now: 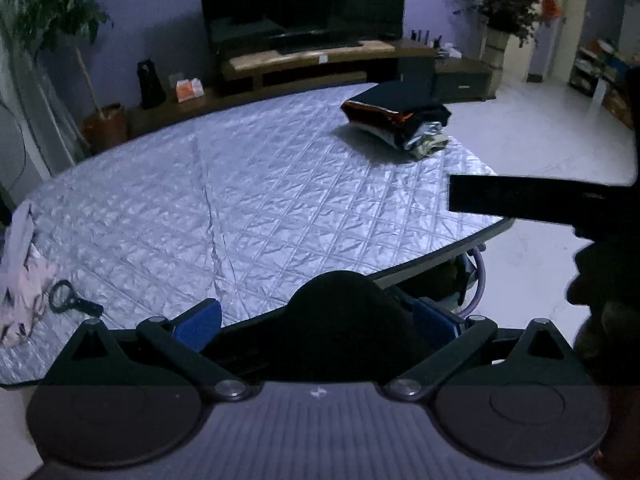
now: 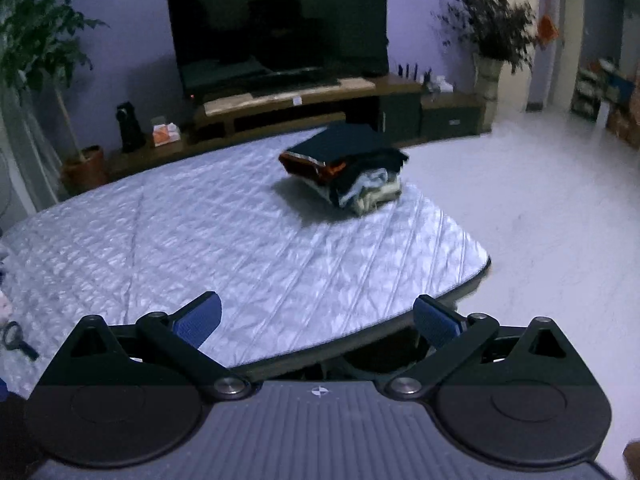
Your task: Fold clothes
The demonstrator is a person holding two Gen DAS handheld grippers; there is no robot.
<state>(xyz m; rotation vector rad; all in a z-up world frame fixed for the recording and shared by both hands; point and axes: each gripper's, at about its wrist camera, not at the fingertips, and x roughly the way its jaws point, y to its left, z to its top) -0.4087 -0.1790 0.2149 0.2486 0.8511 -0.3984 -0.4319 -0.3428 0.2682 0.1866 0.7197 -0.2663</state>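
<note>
A stack of folded clothes (image 1: 396, 120) (image 2: 344, 168), dark on top with an orange-edged layer and pale ones below, rests at the far right of the quilted silver table cover (image 1: 240, 184) (image 2: 240, 240). My left gripper (image 1: 316, 320) hovers open over the near table edge. A black rounded mass of cloth (image 1: 340, 312) bulges between its blue pads (image 1: 198, 324); whether the pads touch it is unclear. My right gripper (image 2: 316, 320) is open above the near edge with nothing between its fingers. A pale pink garment (image 1: 20, 292) lies crumpled at the far left.
A black ring-handled tool (image 1: 68, 300) (image 2: 16, 340) lies beside the pink garment. A dark bar (image 1: 520, 200) juts in from the right of the left wrist view. Beyond the table are a TV stand (image 2: 300, 100), potted plants (image 2: 40, 60) and white floor (image 2: 540, 220).
</note>
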